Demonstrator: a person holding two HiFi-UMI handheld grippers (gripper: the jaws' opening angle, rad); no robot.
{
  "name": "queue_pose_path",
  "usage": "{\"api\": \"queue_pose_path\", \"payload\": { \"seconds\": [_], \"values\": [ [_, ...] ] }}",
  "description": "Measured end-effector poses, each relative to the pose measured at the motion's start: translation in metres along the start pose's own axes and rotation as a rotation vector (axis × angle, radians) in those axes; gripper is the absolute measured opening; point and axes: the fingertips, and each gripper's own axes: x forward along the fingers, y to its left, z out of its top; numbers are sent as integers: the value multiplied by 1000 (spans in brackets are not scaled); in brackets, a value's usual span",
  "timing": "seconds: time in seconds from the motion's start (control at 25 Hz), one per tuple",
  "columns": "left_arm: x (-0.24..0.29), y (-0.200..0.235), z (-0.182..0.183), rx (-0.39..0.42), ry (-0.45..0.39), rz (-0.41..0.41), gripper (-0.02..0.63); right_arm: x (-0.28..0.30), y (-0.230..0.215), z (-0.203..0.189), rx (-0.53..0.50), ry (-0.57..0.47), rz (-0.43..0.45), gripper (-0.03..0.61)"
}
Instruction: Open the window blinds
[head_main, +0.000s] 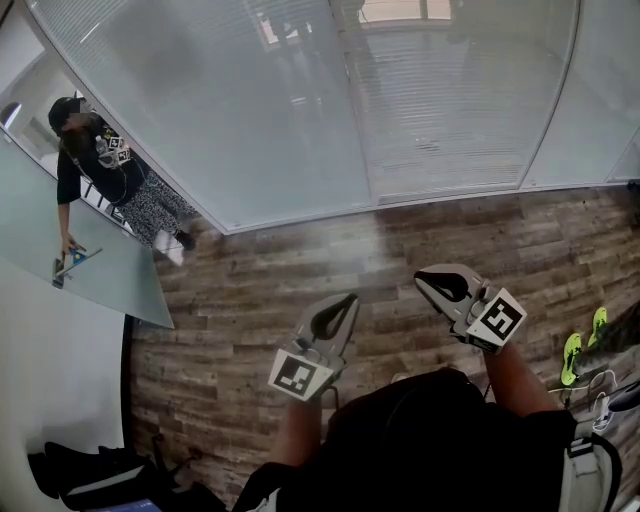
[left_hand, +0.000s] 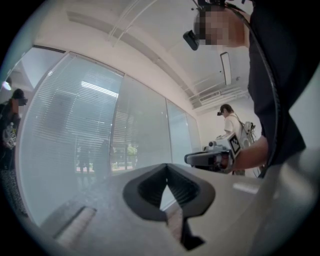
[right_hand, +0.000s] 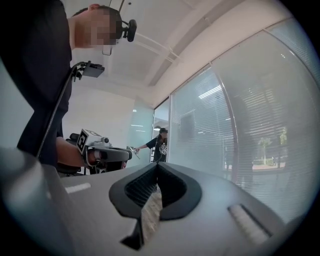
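Risk: left gripper (head_main: 347, 299) and right gripper (head_main: 421, 281), both pressed together and empty, may knock the blinds (head_main: 450, 110), since no cord shows.

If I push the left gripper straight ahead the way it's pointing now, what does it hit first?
Most likely the glass wall with its blinds; nothing stands between it and the left gripper. How far off it is remains unclear.
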Motion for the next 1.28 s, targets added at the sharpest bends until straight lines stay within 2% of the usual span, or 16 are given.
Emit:
{"api": "queue_pose_path", "payload": {
  "seconds": [0.16,0.4,0.8,1.28],
  "values": [
    [-3,4,1,-45,-22,-5,3,2,7,-1,-14,7,16,5],
    [-6,11,-11,-56,-11,-12,5,3,12,1,9,1,23,5],
    [13,8,-21,-62,11,-41,3,-12,-19,-3,70,9,-18,5],
    [50,53,-31,-56,28,8,5,41,-59,-6,57,-5,97,5]
  ]
}}
